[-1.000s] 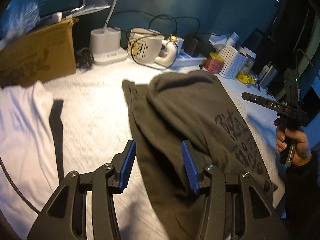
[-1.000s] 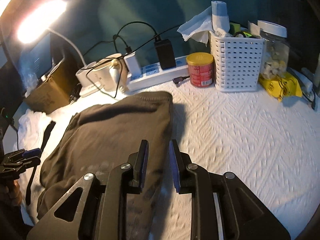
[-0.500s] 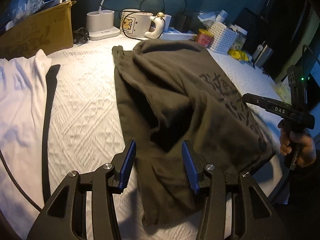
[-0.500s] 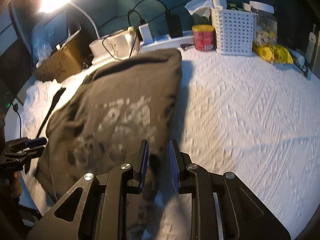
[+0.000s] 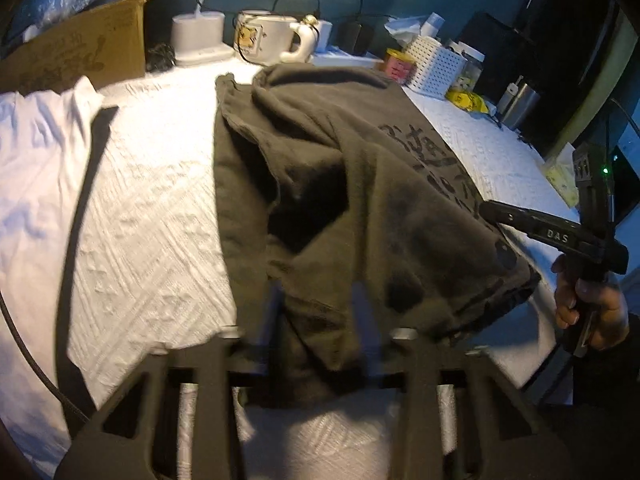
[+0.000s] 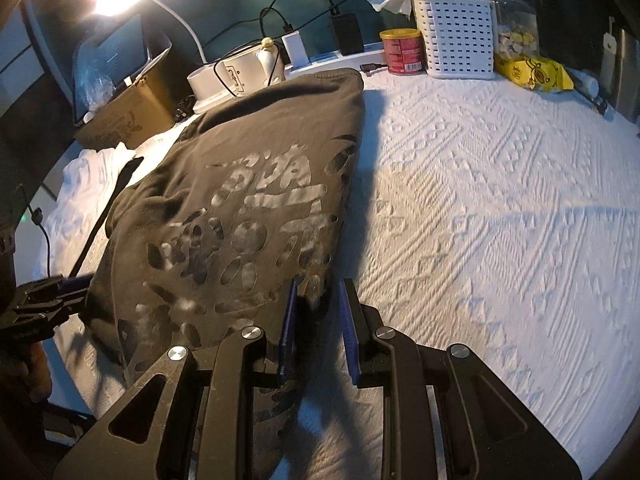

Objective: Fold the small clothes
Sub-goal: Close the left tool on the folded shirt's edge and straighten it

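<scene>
A dark olive printed garment (image 5: 328,184) lies lengthwise on the white textured cloth (image 5: 156,208), its near hem bunched. It also shows in the right wrist view (image 6: 240,208). My left gripper (image 5: 316,312) is blurred, its jaws apart, with the garment's near hem lying between and over the fingers. My right gripper (image 6: 318,320) has its jaws a narrow gap apart at the garment's near right edge, with dark fabric between them. The right gripper also shows in the left wrist view (image 5: 492,210) at the garment's right edge.
A white garment (image 5: 36,168) with a black strap (image 5: 86,184) lies at the left. Along the back stand a cardboard box (image 5: 80,52), lamp base (image 5: 198,36), mug (image 5: 268,36), red tin (image 6: 401,51), white basket (image 6: 456,40), jar (image 6: 514,28) and yellow packet (image 6: 534,74).
Both grippers pulled back toward the near edge. The garment's near end has been drawn out and now covers the left fingers. The left jaws have narrowed and blur in motion.
</scene>
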### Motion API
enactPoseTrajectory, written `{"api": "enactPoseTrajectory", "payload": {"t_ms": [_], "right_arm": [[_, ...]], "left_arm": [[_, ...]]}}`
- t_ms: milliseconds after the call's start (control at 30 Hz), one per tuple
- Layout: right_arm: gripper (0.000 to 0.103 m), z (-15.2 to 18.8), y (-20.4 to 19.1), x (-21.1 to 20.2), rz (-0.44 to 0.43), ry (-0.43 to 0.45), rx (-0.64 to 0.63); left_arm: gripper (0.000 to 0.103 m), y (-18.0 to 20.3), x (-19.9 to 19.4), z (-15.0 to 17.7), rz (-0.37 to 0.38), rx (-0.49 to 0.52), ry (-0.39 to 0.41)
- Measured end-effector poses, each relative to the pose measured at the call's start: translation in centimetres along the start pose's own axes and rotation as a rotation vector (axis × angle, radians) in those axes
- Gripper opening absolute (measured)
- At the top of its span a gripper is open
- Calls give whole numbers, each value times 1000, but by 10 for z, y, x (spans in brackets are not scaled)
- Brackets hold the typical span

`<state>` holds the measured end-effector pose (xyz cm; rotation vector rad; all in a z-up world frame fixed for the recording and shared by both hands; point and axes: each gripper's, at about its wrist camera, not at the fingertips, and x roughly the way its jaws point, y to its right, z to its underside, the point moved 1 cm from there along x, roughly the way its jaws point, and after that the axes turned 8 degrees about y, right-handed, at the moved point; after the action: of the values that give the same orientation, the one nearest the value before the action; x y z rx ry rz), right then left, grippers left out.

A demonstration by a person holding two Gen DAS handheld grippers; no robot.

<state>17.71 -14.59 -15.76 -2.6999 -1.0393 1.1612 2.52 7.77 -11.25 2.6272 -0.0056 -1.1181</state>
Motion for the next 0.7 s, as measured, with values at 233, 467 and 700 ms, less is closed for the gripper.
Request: {"api": "enactPoseTrajectory", "payload": {"t_ms": [233,467,700], "right_arm": [[23,3,-3,-5,9,-5,-19],[23,11,-12,-13,25,-21,-82],[23,25,-26,-20,31,-30,-123]], "left_arm": [[4,7,-34,-6,17,-36,96],[4,-10,-51,1,-19,-67,71],[5,-19,-45,10,-5,-122,-19]]}}
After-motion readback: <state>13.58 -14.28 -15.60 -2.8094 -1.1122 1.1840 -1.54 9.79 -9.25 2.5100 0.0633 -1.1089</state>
